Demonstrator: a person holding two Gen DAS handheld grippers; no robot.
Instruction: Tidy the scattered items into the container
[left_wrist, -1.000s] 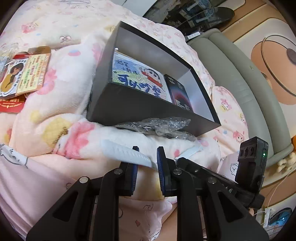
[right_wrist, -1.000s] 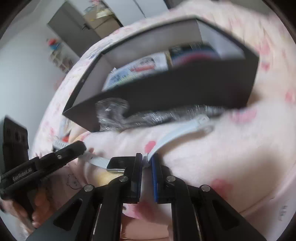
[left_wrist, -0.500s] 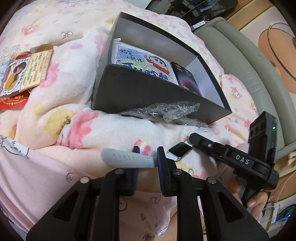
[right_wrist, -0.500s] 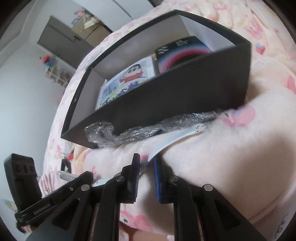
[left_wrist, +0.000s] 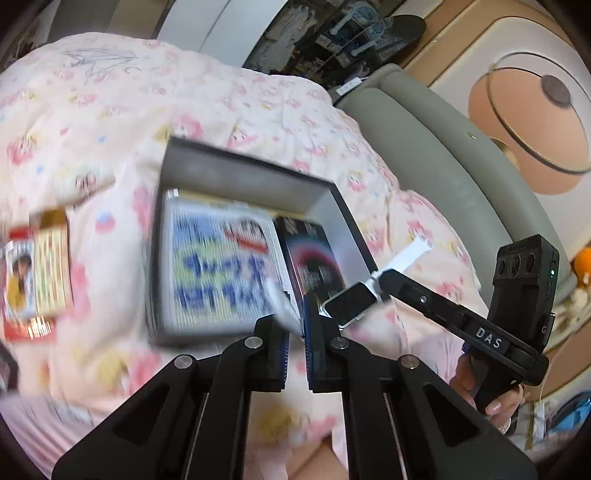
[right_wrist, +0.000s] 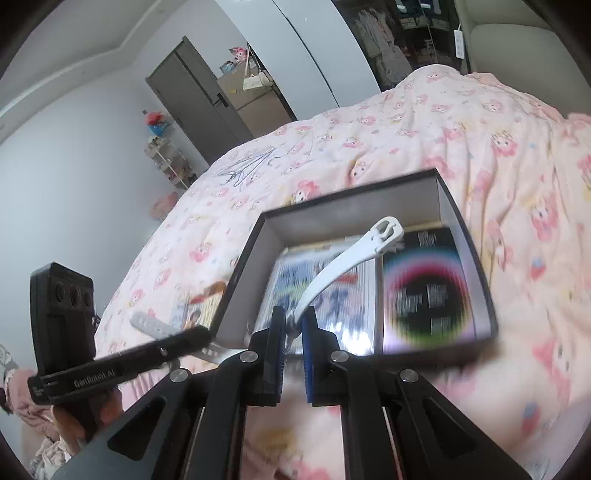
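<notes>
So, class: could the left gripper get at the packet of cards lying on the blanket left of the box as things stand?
Probably not yet: the left gripper is shut on the watch strap; otherwise nothing blocks the card packet.

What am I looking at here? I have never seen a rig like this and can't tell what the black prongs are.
There is no robot. A person holds a hand tool with two-finger tongs in each hand, and a wide-angle camera on each tool looks forward along its fingers. One picture is from the left tool, the other from the right, so each shows its own black prongs at the bottom and the other tool off to the side.

The left tongs and the right tongs each pinch one strap end of a white-strapped watch, the right jaws closing tight on the buckle side, holding it over an open dark box. The box sits on a pink blanket and already holds a cartoon-picture pack and a dark pack. Some card packets lie on the blanket beside it.
</notes>
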